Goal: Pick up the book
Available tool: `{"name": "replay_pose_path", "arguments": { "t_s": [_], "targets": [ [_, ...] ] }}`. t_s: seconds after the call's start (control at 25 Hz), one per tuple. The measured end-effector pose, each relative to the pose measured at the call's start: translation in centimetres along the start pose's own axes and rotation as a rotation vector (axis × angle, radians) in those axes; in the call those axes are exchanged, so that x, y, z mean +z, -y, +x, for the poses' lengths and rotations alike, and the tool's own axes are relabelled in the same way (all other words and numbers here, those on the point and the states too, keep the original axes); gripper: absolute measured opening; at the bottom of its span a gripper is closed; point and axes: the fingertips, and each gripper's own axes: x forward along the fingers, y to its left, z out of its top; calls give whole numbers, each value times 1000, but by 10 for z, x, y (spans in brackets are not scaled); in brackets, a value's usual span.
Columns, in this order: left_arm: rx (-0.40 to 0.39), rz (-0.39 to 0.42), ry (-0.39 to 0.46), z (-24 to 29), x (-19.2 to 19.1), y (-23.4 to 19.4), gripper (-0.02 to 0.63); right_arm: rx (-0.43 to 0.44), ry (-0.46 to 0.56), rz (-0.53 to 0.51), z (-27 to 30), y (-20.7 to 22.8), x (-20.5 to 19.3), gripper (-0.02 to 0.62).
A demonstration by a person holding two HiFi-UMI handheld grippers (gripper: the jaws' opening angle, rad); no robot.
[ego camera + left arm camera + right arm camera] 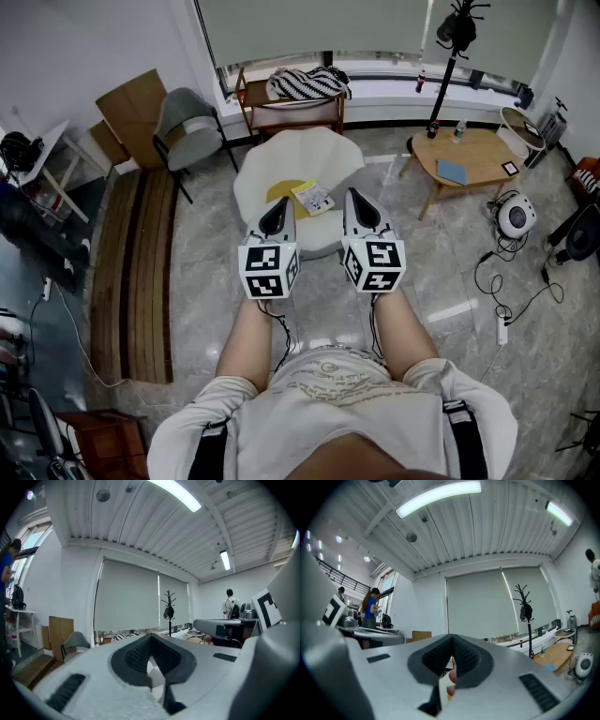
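Two tongs up and level: left tongs clenched on nothing, right tongs clenched on nothing too. One book lies at twelve o'clock, just beyond both tips, near the front edge of the white seat. Bare floor is open at nine and three o'clock. One wooden tabletop sits at two o'clock, one grey chair at ten.
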Motion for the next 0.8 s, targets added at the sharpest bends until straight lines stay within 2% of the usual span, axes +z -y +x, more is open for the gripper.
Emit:
{"name": "replay_pose_path", "arguments": {
  "t_s": [0.28,0.72,0.8],
  "targets": [
    [1,41,8,4,-2,9,12,31,7,-10,-3,-5,-1,25],
    [-16,-18,36,-2,5,10,12,30,26,6,-6,-13,1,25],
    [-13,-2,43,-2,9,11,12,32,28,13,-6,-13,2,25]
  ]
}}
